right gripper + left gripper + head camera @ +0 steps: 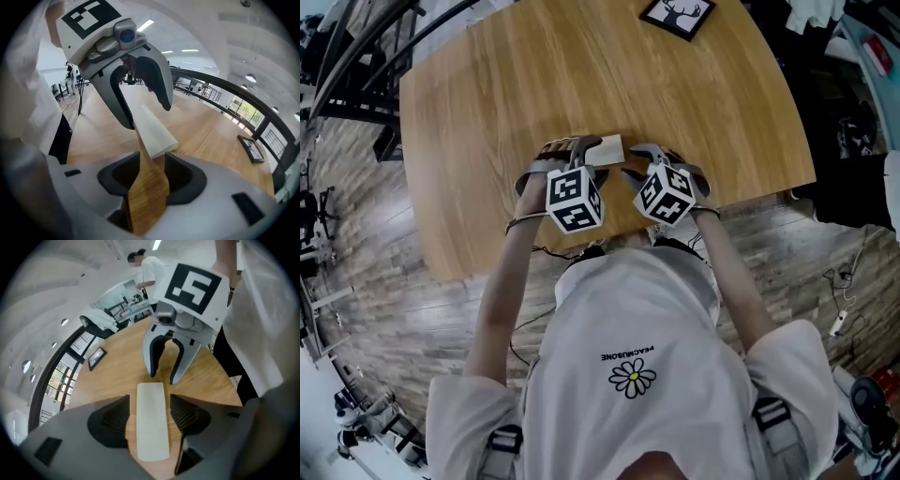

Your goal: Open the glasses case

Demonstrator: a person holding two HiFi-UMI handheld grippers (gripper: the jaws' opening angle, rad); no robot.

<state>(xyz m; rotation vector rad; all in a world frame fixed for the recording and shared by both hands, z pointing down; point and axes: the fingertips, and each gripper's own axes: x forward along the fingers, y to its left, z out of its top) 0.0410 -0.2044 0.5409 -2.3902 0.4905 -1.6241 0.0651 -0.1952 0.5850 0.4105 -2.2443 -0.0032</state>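
**Both grippers set over the glasses case, nothing gripped yet**

The glasses case [152, 420] lies flat on the wooden table [487, 112], near its 6 o'clock edge and straight ahead of the person. It is straddled by the left gripper [146, 115], whose jaws stand wide, with bare wood showing on either side of the case, so no pad is pressed on it. The right gripper [163, 377] is held opposite with its jaws also spread. Only the case's end reaches its tips, and contact there cannot be told.

The case is seen as a pale, smooth, matte oblong with rounded corners, low and flat. No seam, hinge or clasp can be made out. The step is probably best done with the body pinned by one gripper across its narrow sides while the lid edge is lifted by the other. A slip is judged likely on so smooth a shell, so a square, gentle squeeze is advised. A dark picture frame [678, 16] is left at 1 o'clock, well apart.
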